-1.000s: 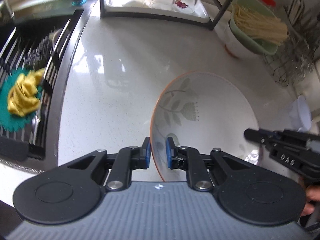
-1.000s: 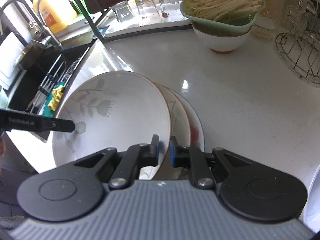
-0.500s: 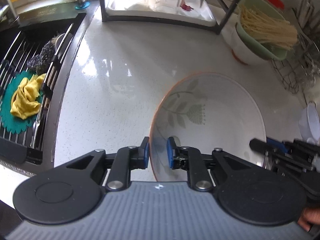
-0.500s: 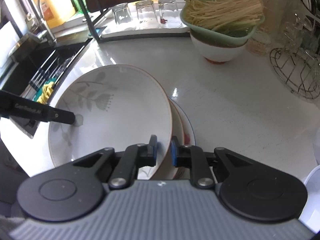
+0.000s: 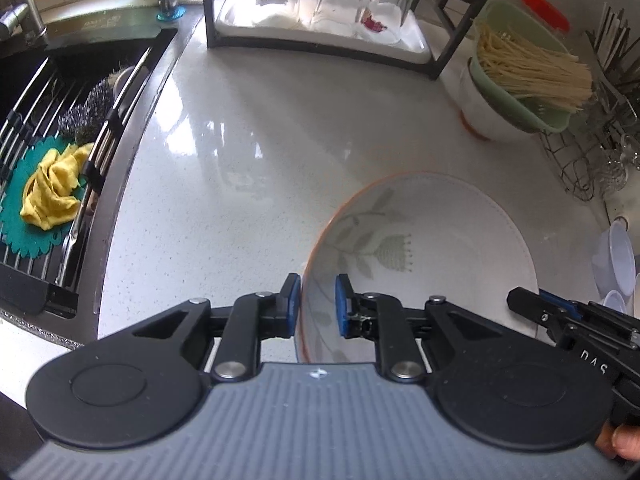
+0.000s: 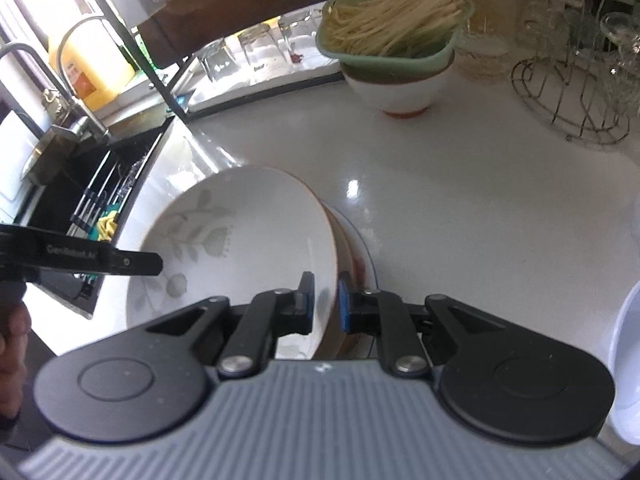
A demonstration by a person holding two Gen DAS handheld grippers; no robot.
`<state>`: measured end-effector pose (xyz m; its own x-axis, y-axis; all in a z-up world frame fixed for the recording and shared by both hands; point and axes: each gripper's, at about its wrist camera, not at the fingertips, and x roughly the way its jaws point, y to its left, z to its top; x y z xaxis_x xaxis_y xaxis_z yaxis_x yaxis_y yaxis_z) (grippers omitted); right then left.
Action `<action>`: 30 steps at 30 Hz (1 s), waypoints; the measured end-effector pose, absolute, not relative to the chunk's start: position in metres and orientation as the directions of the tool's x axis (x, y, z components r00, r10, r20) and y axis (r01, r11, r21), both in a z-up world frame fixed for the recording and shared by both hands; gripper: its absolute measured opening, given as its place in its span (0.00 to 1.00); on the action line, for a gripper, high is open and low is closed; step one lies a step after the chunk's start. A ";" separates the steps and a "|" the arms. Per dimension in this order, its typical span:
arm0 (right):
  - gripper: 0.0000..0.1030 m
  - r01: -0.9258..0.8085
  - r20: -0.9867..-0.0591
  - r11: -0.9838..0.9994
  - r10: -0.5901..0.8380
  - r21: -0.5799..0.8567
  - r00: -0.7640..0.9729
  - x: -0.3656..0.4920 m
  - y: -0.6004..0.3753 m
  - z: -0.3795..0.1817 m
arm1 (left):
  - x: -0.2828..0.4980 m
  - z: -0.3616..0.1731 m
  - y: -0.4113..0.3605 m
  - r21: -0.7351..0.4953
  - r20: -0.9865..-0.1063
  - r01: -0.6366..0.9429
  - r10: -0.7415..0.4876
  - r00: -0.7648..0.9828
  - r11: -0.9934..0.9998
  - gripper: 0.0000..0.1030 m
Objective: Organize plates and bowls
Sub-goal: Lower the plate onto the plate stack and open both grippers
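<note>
A white floral bowl (image 5: 424,256) with an orange rim is shown at lower centre of both views, held at its rim from two sides. The left tool (image 5: 317,304) is clamped on the near rim, one pad inside and one outside. The right tool (image 6: 325,306) is clamped on the opposite rim; beneath that side, further plates (image 6: 356,256) are stacked on the white tabletop (image 5: 256,152). At upper right, a green dish of noodles (image 5: 528,68) is nested in a white bowl (image 6: 396,88). A sink rack with yellow cloth (image 5: 54,192) occupies the left edge.
</note>
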<state>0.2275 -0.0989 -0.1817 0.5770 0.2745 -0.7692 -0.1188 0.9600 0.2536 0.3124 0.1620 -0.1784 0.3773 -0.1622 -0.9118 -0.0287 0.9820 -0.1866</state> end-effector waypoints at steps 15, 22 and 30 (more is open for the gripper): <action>0.15 -0.097 -0.711 0.963 0.253 0.253 0.656 0.213 -0.109 -0.156 | 0.302 -0.142 0.149 -0.190 -0.875 0.016 -0.176 0.451 0.982 0.20; 0.15 -0.115 -0.640 0.959 0.261 0.261 0.723 0.200 -0.124 -0.117 | 0.288 -0.103 0.133 -0.223 -0.822 0.037 -0.208 0.530 0.974 0.20; 0.16 -0.109 -0.581 0.964 0.233 0.241 0.780 0.176 -0.143 -0.098 | 0.262 -0.078 0.101 -0.190 -0.795 0.076 -0.199 0.573 0.979 0.20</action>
